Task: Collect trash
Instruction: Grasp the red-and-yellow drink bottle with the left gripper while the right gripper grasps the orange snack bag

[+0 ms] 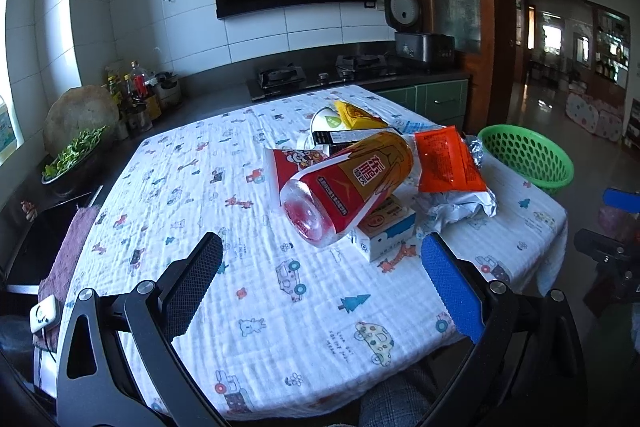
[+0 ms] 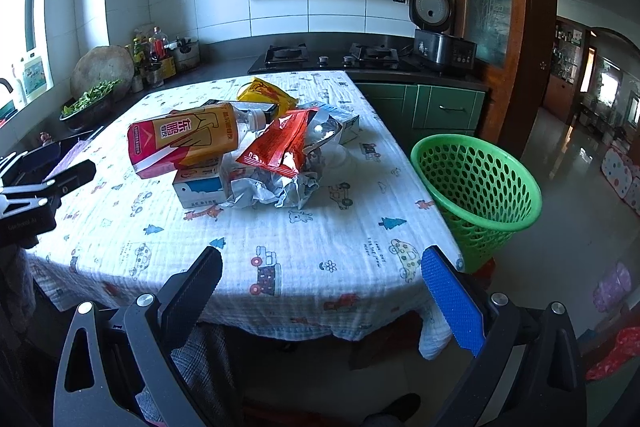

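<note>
We have not started: the trash pile (image 1: pixel 360 179), bottle (image 2: pixel 184 143) on top, sits mid-surface, and the green basket (image 2: pixel 476 187) beside the surface looks empty. Both our left gripper (image 1: pixel 322 275) and right gripper (image 2: pixel 322 279) hold their fingers wide, holding nothing.

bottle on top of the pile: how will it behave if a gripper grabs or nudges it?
The bottle looks clear plastic and empty, so probably light and a bit squashy. It lies on its side, propped on the carton, so a nudge would likely roll or slide it off. The glossy label may be slippery for the pads.
</note>
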{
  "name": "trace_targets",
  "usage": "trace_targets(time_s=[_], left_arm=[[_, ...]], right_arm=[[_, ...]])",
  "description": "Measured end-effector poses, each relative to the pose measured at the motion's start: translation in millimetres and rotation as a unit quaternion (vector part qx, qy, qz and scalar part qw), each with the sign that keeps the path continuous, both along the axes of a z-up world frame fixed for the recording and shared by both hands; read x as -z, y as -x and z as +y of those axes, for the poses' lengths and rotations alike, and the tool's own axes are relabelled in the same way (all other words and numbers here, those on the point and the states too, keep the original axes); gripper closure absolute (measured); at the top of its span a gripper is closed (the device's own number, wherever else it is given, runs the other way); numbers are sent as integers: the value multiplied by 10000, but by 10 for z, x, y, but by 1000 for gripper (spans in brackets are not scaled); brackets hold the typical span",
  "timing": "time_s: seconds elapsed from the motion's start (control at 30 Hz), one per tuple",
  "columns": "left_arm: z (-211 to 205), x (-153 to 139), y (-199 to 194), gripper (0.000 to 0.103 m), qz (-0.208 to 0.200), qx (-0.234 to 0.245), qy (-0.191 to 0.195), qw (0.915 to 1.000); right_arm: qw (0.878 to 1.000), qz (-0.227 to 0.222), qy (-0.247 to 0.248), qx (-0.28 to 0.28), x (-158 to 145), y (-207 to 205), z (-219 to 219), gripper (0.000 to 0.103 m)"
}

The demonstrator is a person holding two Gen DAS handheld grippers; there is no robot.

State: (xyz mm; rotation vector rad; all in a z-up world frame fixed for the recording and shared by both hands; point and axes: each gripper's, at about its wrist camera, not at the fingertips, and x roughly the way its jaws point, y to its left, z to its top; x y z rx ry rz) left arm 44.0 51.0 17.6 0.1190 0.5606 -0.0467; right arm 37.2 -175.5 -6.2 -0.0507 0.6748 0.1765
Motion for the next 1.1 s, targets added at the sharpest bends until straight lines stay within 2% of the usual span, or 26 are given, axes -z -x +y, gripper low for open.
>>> trace_targets(time_s=[0.13,0.23,0.4,0.63,0.83,1.1], left_arm=[[-16,-78,-186,5,-56,282,-219,9993],[-63,-96,-360,5,47,523,-414,9978],[-164,-95,-632,5,177,923,-791,9924],[-237,-16,-959,5,412,1340,-1073,9843],[-242,98,-1213,5,819,1665,-1068,9768],[-313,226,-1427,5,1096,1896,-1244,9678]], right_arm=[[10000,62,70,-24,-9,-114,55,6],[9999,108,83,-14,-31,-214,82,6],[9998,199,-12,32,-96,-384,97,6],[9996,285,85,-32,-146,-610,230,6],[9990,416,133,-74,-132,-798,299,6],[9979,639,15,-70,-111,-1042,269,6]])
